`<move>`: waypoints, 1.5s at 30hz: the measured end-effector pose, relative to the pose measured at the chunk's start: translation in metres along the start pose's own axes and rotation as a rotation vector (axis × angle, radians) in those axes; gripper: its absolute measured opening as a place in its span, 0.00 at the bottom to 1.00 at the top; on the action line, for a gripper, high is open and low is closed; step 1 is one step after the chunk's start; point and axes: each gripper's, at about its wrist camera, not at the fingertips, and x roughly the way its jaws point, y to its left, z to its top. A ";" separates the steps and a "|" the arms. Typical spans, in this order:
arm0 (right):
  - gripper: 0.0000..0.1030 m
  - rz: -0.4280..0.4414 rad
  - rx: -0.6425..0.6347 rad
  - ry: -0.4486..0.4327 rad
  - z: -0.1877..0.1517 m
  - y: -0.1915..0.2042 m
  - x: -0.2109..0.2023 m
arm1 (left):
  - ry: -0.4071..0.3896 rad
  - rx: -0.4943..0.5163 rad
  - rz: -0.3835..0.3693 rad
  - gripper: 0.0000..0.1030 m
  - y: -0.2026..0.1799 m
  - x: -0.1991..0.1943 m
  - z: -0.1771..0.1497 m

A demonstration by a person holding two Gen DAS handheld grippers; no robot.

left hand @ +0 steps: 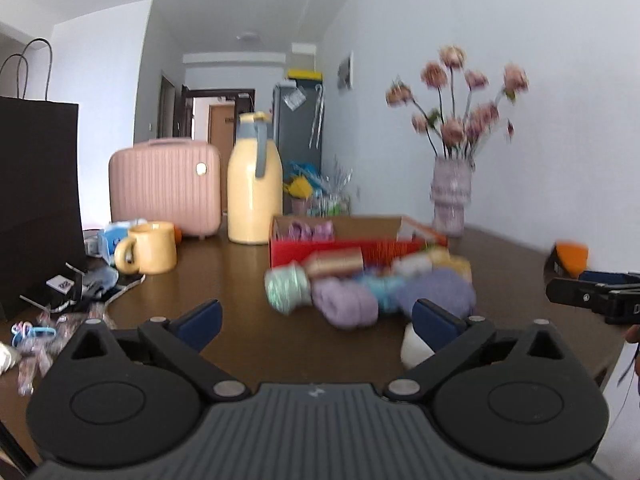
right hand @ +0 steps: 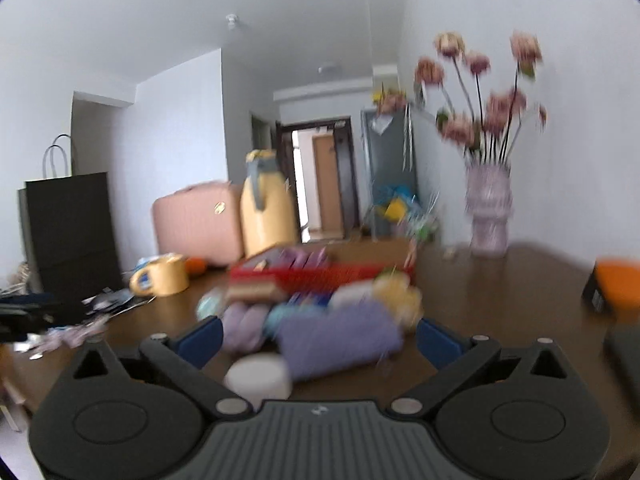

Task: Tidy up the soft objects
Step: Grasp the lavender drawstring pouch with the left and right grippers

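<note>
A heap of yarn skeins lies on the brown table in front of a red cardboard box (left hand: 352, 249): a mint one (left hand: 287, 289), lilac ones (left hand: 346, 304), a larger purple one (left hand: 438, 287), pale yellow and white ones behind. A white roll (left hand: 414, 346) lies nearest. My left gripper (left hand: 316, 322) is open and empty, just short of the heap. In the right wrist view the purple skein (right hand: 340, 340) and the white roll (right hand: 260, 378) lie between the open fingers of my right gripper (right hand: 318, 340); the red box (right hand: 320, 274) is behind. Both views are blurred.
On the left stand a yellow mug (left hand: 150, 248), a yellow thermos (left hand: 254, 184), a pink case (left hand: 166, 184) and a black paper bag (left hand: 38, 200) with small clutter. A vase of pink flowers (left hand: 452, 196) stands at the back right. An orange-topped box (right hand: 616, 284) sits far right.
</note>
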 end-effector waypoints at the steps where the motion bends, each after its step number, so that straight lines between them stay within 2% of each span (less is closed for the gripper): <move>1: 1.00 0.002 -0.002 0.010 -0.006 0.001 -0.001 | 0.012 0.010 -0.001 1.00 -0.002 0.001 -0.005; 4: 1.00 -0.024 -0.037 0.039 -0.012 0.003 0.002 | 0.015 0.040 -0.011 1.00 -0.010 0.006 -0.009; 7: 1.00 -0.026 -0.020 0.035 -0.012 -0.001 0.003 | 0.014 0.027 -0.037 1.00 -0.016 0.012 -0.008; 10: 1.00 -0.031 0.013 0.050 -0.014 -0.010 0.009 | 0.045 0.023 -0.088 1.00 -0.026 0.024 -0.012; 15: 0.99 -0.067 0.042 0.099 -0.020 -0.028 0.032 | 0.092 0.031 -0.131 1.00 -0.045 0.050 -0.014; 17: 0.95 -0.061 0.049 0.130 -0.017 -0.036 0.044 | 0.122 -0.003 -0.147 0.98 -0.050 0.068 -0.008; 18: 0.92 -0.047 0.060 0.142 -0.013 -0.041 0.051 | 0.141 -0.027 -0.159 0.94 -0.051 0.078 -0.004; 21: 0.91 0.000 0.123 0.155 0.002 -0.062 0.080 | 0.193 -0.131 -0.186 0.70 -0.055 0.120 0.010; 22: 0.91 0.009 0.138 0.163 0.007 -0.070 0.092 | 0.218 -0.158 -0.193 0.66 -0.056 0.134 0.012; 26: 0.88 0.027 0.154 0.202 0.022 -0.090 0.143 | 0.333 -0.258 -0.220 0.65 -0.056 0.184 0.014; 28: 0.88 0.041 0.168 0.236 0.023 -0.098 0.167 | 0.351 -0.294 -0.225 0.67 -0.056 0.199 0.012; 32: 0.81 0.085 0.242 0.307 0.019 -0.113 0.207 | 0.393 -0.334 -0.243 0.67 -0.058 0.220 0.009; 33: 0.77 0.093 0.266 0.320 0.016 -0.115 0.213 | 0.403 -0.348 -0.254 0.65 -0.057 0.225 0.008; 34: 0.74 0.099 0.296 0.336 0.013 -0.117 0.219 | 0.407 -0.362 -0.263 0.57 -0.056 0.227 0.007; 36: 0.48 0.129 0.340 0.361 0.010 -0.120 0.227 | 0.412 -0.382 -0.292 0.37 -0.054 0.231 0.006; 38: 0.33 0.136 0.352 0.376 0.007 -0.118 0.228 | 0.408 -0.397 -0.308 0.32 -0.053 0.232 0.006; 39: 0.26 0.131 0.348 0.378 0.007 -0.116 0.227 | 0.394 -0.399 -0.313 0.22 -0.052 0.230 0.007; 40: 0.22 0.130 0.347 0.373 0.007 -0.115 0.224 | 0.379 -0.400 -0.324 0.19 -0.052 0.227 0.010; 42: 0.06 0.130 0.346 0.355 0.010 -0.110 0.215 | 0.352 -0.406 -0.346 0.18 -0.051 0.220 0.017; 45: 0.05 0.129 0.321 0.306 0.025 -0.099 0.192 | 0.295 -0.378 -0.366 0.14 -0.048 0.200 0.032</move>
